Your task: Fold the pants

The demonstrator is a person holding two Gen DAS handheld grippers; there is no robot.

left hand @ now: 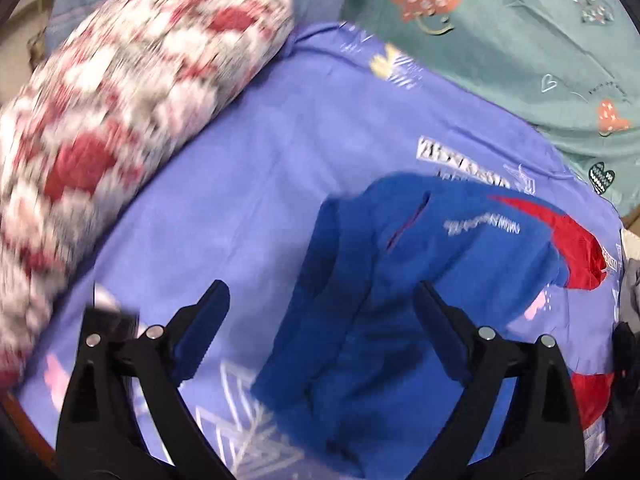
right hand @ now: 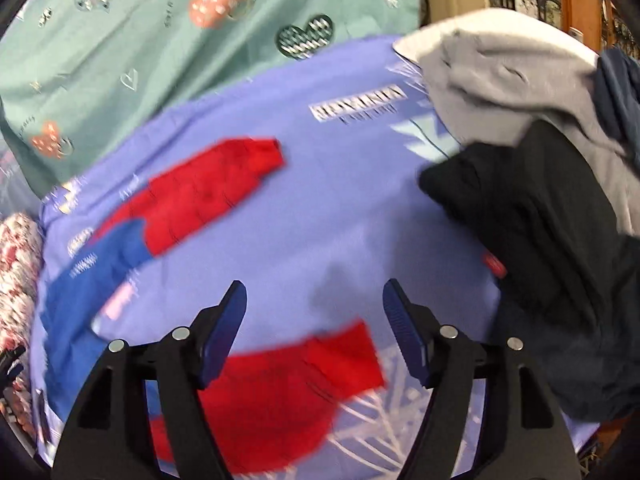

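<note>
Left wrist view: the left tongs (left hand: 322,300) stand spread wide, holding nothing, with the blue-and-red pants (left hand: 400,280) lying between and beyond their tips on the purple sheet (left hand: 240,180). A red-checked pillow (left hand: 120,112) fills the upper left. In the right wrist view, the right tongs (right hand: 314,300) are spread too, above a red leg at lower centre; dark clothes (right hand: 540,240) pile at right.

The middle of the purple bedsheet (right hand: 320,208) lies bare between the two red legs of the pants (right hand: 208,196). A heap of dark clothes (right hand: 552,240) blocks its right edge, and a patterned pillow (left hand: 120,120) crowds its left edge.
</note>
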